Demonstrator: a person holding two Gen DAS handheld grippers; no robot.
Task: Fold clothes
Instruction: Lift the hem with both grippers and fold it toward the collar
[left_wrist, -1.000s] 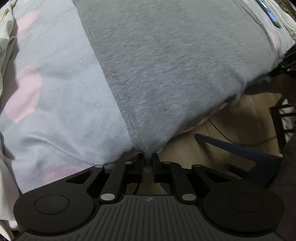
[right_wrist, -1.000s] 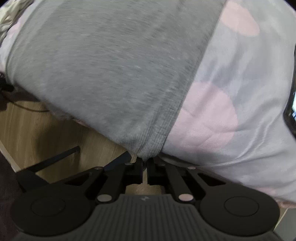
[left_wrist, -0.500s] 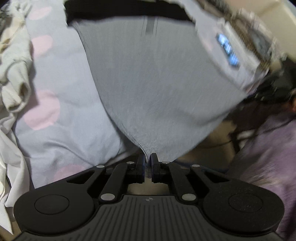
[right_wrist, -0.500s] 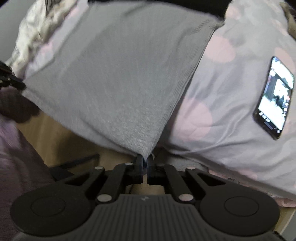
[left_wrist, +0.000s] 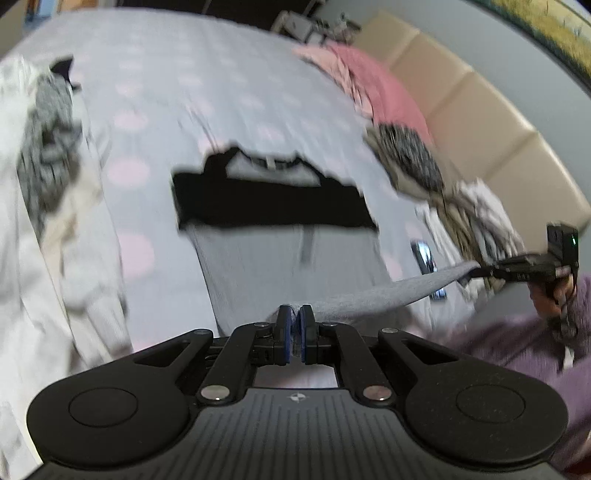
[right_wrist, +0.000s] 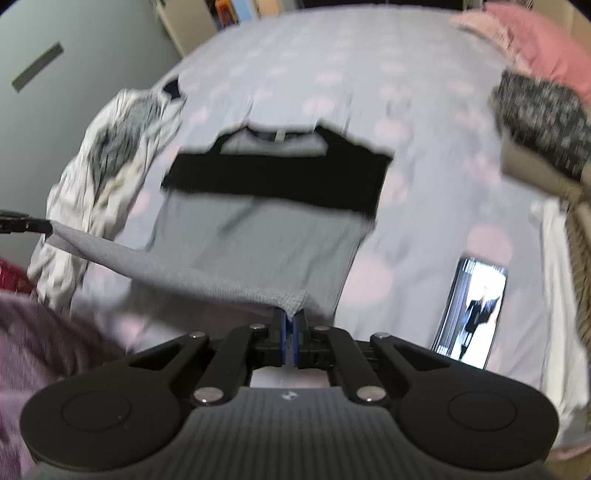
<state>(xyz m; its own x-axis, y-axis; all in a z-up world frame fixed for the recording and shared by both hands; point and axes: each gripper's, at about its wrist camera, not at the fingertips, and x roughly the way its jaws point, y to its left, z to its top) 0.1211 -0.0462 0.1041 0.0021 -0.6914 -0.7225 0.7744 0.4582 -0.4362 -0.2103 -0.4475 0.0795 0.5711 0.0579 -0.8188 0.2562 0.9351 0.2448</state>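
Your left gripper (left_wrist: 295, 314) is clenched on one bottom corner of the grey shirt (left_wrist: 258, 258), its blue pads pinching the hem between them. Your right gripper (right_wrist: 290, 321) is clenched the same way on the other bottom corner of the shirt (right_wrist: 258, 240). The hem runs taut between the two, lifted off the bed, while the upper part of the shirt lies flat on the bedspread (left_wrist: 166, 92) with its black band (left_wrist: 273, 203) across the chest and sleeves and the collar pointing away from you. In the left wrist view your right gripper (left_wrist: 480, 271) shows at the far end of the stretched hem. A phone (right_wrist: 472, 314) with a lit screen lies on the bedspread just to the right of the shirt. A heap of pale clothes (right_wrist: 103, 166) sits to the shirt's left, and a pink pillow (right_wrist: 546, 48) and a dark speckled garment (right_wrist: 543, 110) lie to the far right. Both views are blurred.
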